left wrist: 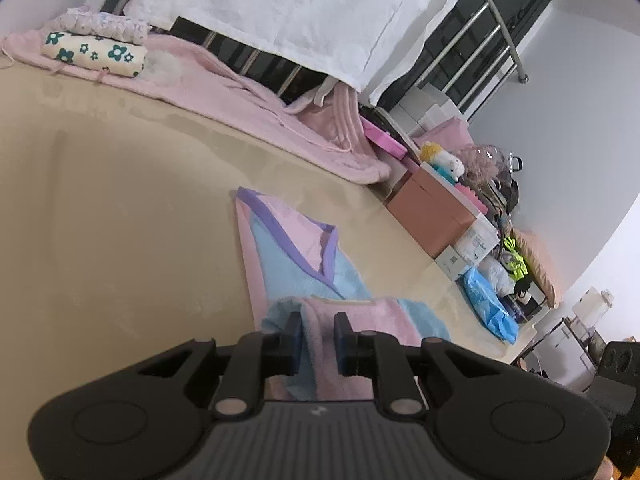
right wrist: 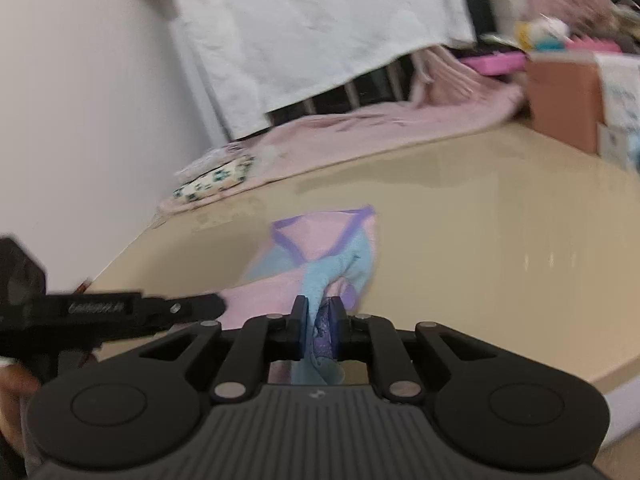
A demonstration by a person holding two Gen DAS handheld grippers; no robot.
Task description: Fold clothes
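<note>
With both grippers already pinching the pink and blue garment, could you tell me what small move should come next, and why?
Probably carry both pinched edges forward over the garment. The left gripper and right gripper each clamp its near end, while the far part lies flat on the table.

Left claw (left wrist: 317,338): jaws closed on a pink fold of the garment (left wrist: 288,264). Right claw (right wrist: 319,328): jaws clamped on its blue edge.

Left hand-held gripper (left wrist: 318,338) pinches pink-blue garment (left wrist: 296,264).
</note>
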